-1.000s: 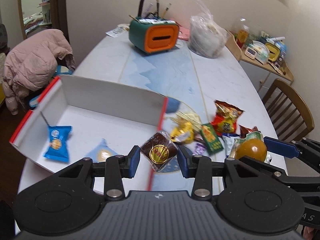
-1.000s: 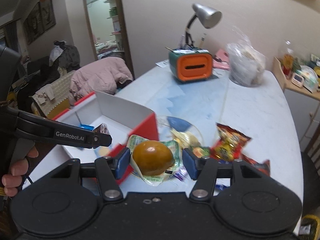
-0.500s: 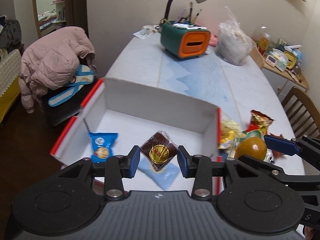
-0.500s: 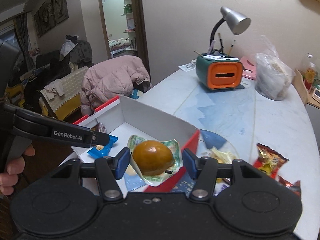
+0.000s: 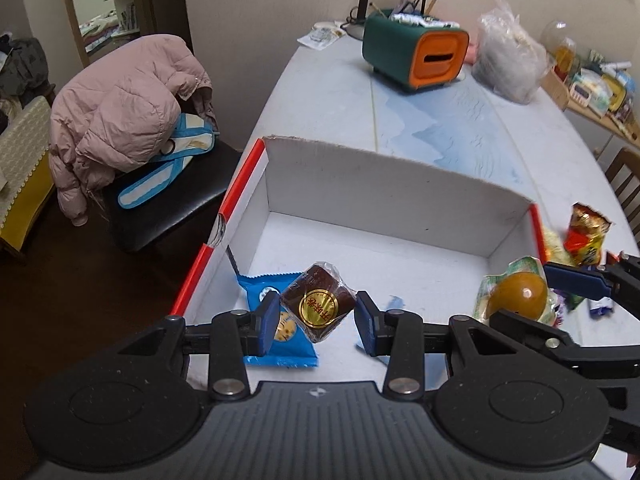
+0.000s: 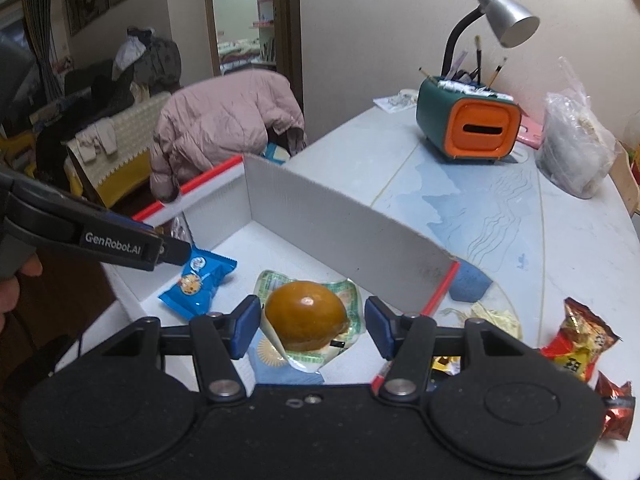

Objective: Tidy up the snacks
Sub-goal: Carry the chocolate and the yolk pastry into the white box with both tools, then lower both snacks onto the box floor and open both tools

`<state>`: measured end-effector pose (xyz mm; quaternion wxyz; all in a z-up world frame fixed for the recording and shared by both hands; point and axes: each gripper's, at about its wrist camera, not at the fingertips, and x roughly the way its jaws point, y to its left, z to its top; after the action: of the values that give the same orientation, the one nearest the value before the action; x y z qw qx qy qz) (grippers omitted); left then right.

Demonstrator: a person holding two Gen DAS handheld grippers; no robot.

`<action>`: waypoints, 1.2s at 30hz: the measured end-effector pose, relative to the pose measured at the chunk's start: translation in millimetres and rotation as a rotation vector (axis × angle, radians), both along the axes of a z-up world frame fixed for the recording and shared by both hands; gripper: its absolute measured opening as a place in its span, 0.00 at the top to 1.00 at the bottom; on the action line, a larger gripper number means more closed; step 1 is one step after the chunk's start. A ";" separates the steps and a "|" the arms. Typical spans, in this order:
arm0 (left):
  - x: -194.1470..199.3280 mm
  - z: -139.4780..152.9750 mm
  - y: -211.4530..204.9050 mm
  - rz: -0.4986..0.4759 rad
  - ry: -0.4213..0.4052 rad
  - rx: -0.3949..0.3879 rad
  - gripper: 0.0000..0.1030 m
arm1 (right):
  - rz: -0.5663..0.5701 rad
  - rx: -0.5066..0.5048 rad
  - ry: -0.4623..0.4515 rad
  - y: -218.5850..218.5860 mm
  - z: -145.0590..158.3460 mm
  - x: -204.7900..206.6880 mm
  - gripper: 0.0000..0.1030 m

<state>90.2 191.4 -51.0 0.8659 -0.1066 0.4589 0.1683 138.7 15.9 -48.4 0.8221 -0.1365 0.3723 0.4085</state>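
My left gripper (image 5: 316, 318) is shut on a brown wrapped cake (image 5: 318, 306) with a gold sticker, held above the inside of the white box (image 5: 384, 196) with red edges. Under it lies a blue cookie packet (image 5: 276, 332) on the box floor. My right gripper (image 6: 306, 320) is shut on a golden bun in a clear green-printed wrapper (image 6: 306, 314), also over the box (image 6: 340, 232), towards its right wall. In the left wrist view the bun (image 5: 516, 294) hangs at the right. The blue packet (image 6: 198, 280) shows left of the bun.
Loose snacks lie on the table right of the box, among them a red-yellow packet (image 6: 576, 344). A green and orange holder (image 6: 468, 124), a desk lamp (image 6: 508, 16) and a plastic bag (image 6: 576, 148) stand at the back. A chair with a pink jacket (image 5: 124, 116) is left of the table.
Both grippers have carried their snacks leftwards from the loose pile to above the inside of the box, and a little lower. Neither grip has changed.
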 end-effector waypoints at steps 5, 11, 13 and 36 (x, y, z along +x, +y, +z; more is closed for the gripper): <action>20.6 -16.6 10.6 -0.025 0.047 -0.009 0.61 | 0.008 -0.062 0.000 23.5 -20.3 5.4 0.45; 45.6 -35.1 15.6 -0.072 0.119 -0.033 0.61 | 0.005 -0.106 0.076 43.2 -39.3 17.8 0.45; 52.7 -43.0 18.2 -0.082 0.149 -0.055 0.61 | 0.014 -0.133 0.077 49.6 -44.6 18.2 0.45; 70.8 -79.2 13.5 -0.128 0.274 -0.113 0.61 | 0.047 -0.195 0.162 64.0 -65.0 25.5 0.43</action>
<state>161.0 204.9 -130.2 0.7967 -0.1015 0.5874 0.0995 164.2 79.9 -113.4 0.7623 -0.1909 0.4723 0.3992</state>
